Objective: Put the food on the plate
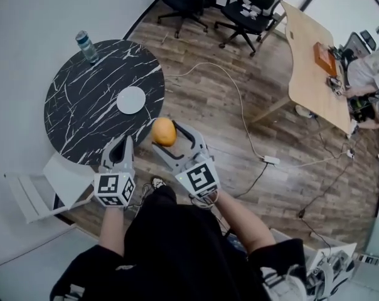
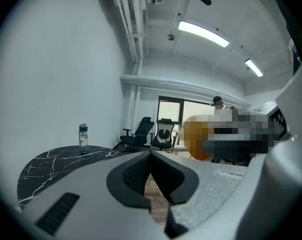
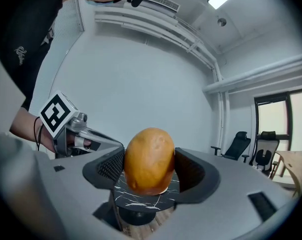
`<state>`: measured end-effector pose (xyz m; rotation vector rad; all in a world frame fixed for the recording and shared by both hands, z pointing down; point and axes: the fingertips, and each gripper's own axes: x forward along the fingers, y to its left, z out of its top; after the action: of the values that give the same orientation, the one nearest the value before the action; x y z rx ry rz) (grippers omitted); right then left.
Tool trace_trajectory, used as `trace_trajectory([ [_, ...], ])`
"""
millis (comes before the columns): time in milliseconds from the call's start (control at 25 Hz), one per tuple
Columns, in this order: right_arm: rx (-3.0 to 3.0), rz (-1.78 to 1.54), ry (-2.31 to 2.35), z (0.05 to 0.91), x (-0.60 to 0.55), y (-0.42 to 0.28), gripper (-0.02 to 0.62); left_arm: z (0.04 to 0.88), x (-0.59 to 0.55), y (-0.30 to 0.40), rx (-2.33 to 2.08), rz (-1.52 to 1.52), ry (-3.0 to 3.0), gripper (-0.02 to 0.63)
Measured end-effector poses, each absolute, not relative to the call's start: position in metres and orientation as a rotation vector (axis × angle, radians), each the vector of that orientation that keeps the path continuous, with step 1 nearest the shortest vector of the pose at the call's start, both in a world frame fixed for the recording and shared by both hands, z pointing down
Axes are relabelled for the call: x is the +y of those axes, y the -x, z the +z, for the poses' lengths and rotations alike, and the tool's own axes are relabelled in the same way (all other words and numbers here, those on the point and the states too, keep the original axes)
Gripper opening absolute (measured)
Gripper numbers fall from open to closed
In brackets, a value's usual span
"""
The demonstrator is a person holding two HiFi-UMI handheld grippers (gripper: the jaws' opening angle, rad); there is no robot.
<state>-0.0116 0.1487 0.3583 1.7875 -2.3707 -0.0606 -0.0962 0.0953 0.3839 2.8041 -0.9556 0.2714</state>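
Note:
An orange-brown, potato-like food (image 1: 164, 132) (image 3: 149, 160) is clamped between the jaws of my right gripper (image 1: 166, 133) (image 3: 150, 170), just off the near edge of the round black marble table (image 1: 83, 124). A small white plate (image 1: 131, 100) lies near the table's middle, beyond the food. My left gripper (image 1: 123, 144) (image 2: 151, 168) hovers over the table's near rim, to the left of the right one, with its jaws shut and nothing between them. In the left gripper view the food (image 2: 195, 137) shows as an orange blur at the right.
A water bottle (image 1: 86, 46) (image 2: 83, 138) stands at the table's far left. A white chair (image 1: 48, 187) sits by the table's near left. Black office chairs (image 1: 249, 8), a wooden desk (image 1: 312, 61) with a seated person (image 1: 371, 68) and a floor cable (image 1: 240, 115) lie beyond.

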Motion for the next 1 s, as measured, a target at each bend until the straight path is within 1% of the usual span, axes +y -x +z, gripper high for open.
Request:
trace_trajectory([
  [360, -2.357, 0.057, -1.886, 0.375, 0.081, -0.003, 0.305, 0.395, 0.02, 0.085, -0.839, 0.343, -2.852, 0.0],
  [600, -2.346, 0.103, -1.899, 0.384, 0.06, -0.013, 0.305, 0.403, 0.001, 0.071, -0.775, 0.397, -2.863, 0.0],
  [1000, -2.443, 0.128, -1.699, 0.405, -0.006, -0.02, 0.305, 0.423, -0.063, 0.068, -0.925, 0.425, -2.761, 0.0],
])
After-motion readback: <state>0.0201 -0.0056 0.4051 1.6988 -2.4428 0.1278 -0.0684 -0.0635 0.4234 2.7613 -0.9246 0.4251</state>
